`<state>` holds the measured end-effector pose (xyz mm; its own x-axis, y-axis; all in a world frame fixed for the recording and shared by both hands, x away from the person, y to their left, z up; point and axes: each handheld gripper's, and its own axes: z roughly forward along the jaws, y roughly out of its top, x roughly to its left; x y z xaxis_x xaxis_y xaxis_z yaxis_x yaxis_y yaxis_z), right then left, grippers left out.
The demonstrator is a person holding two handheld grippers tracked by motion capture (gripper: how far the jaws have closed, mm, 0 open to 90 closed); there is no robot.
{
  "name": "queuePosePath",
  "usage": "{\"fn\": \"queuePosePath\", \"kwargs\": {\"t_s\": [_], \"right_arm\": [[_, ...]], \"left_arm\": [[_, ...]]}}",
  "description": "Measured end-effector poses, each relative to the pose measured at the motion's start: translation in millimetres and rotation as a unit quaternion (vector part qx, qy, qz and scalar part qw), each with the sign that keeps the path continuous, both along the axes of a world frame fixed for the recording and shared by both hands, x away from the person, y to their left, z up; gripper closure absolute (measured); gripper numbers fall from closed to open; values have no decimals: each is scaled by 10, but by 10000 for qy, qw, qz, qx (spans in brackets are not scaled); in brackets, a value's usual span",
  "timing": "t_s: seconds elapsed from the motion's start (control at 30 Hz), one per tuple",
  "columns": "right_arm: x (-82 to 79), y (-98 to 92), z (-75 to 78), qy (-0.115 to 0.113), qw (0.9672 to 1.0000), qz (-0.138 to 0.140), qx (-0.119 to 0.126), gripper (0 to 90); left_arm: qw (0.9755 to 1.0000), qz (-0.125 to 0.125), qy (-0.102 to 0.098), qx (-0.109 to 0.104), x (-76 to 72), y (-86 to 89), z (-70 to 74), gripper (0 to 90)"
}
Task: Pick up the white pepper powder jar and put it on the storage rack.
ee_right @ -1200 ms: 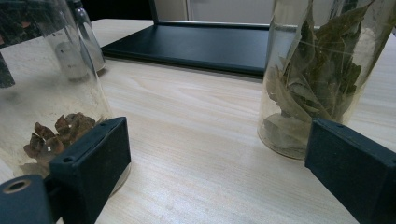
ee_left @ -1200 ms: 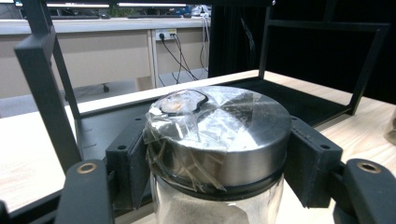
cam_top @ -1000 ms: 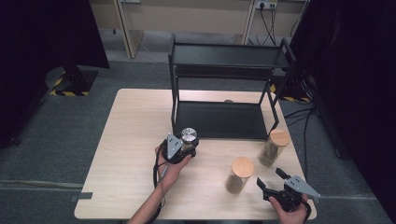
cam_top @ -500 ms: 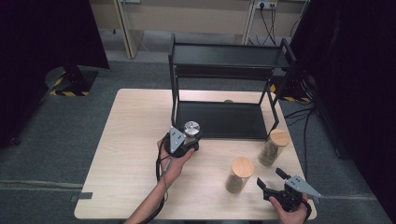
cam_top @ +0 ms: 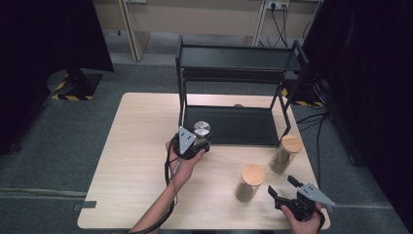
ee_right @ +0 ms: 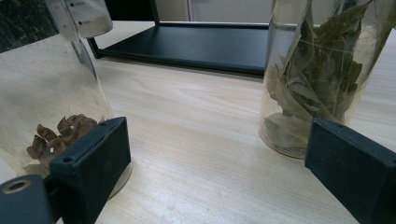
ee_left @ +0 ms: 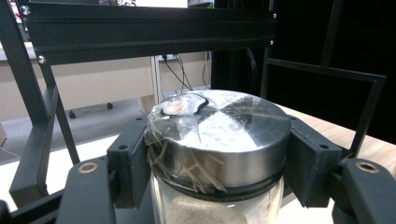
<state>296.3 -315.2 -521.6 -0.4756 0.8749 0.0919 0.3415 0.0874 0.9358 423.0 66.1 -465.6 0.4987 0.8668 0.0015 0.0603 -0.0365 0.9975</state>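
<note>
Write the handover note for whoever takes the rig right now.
Left gripper: shut on the metal-lidded jar, jaws clamped just under the lid, in front of the black shelf rack.
Right gripper: open, holding nothing, at the table's near right corner.
Two cork-lidded jars stand on the table: dark-pieces jar and leaf jar.
Done: one jar gripped.
Left: probably place it on the rack, then likely both cork-lidded jars.

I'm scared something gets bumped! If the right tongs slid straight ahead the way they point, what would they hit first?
Probably nothing at once: the open right tongs aim at the bare table between the two jars. Farther on lies the black rack's bottom shelf. The bay-leaf jar sits close beside that line, though.
</note>
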Motion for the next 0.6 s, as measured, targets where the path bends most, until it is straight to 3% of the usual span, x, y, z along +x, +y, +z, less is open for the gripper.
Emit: {"fn": "queuePosePath", "kwargs": {"t_s": [0.6], "right_arm": [[-2,-1,0,13,10000,12,9,71]], "left_arm": [[9999,126,-45,-10,155,-32,134,341]]}}
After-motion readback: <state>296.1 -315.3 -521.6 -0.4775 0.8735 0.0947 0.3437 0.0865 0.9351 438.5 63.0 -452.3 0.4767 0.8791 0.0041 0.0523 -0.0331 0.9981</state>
